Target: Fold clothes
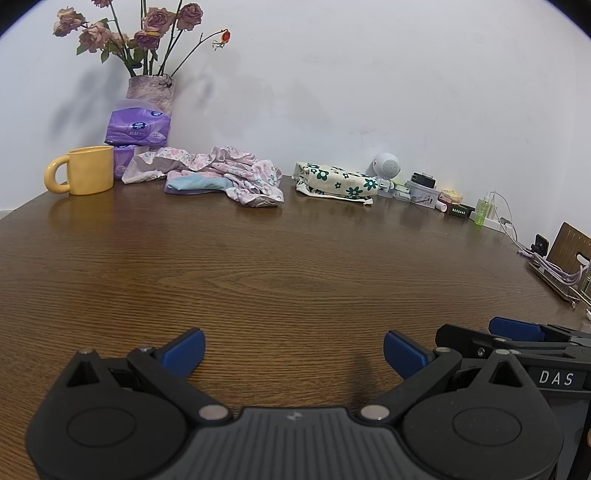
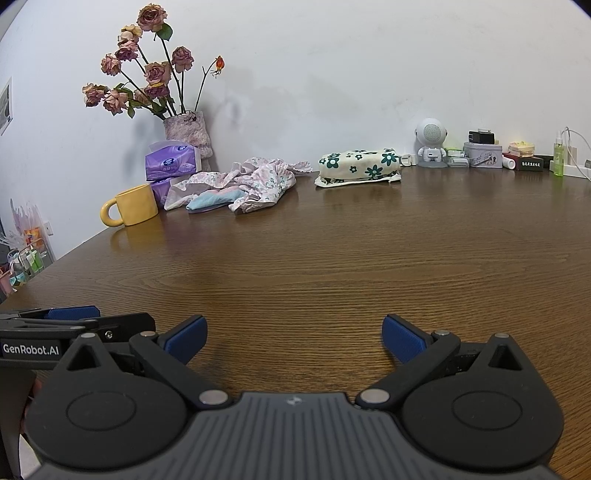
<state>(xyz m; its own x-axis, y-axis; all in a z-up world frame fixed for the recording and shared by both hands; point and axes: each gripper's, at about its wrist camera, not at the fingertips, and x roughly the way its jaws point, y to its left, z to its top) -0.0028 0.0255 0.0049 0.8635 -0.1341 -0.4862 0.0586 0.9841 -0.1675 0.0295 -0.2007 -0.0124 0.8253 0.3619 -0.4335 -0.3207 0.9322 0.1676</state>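
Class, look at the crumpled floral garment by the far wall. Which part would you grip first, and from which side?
Probably the loose lobe of the floral garment nearest the open table, approached from the front. It droops clear of the yellow mug and tissue packs crowding its left.

Brown wood-grain table [image 1: 258, 266], white wall [image 1: 369, 74] behind. Far left by the wall: yellow mug [image 1: 86, 170], handle pointing left, w/ two purple tissue packs [image 1: 136, 127] stacked just behind it. Behind those, a vase [image 1: 151, 90] of dried pink roses [image 1: 147, 26]. Right of centre, against the wall, a cream tissue-box cover w/ green flowers [image 2: 358, 162]. Next along: small white astronaut-shaped speaker [image 2: 430, 142], a grey tin [image 2: 482, 155], a dark box w/ white lettering [image 2: 530, 163], green spray bottle [image 2: 558, 155], white cable [image 2: 576, 140]. Off the table's left edge, a shelf of bottles etc. [image 2: 26, 254], too blurred to name.
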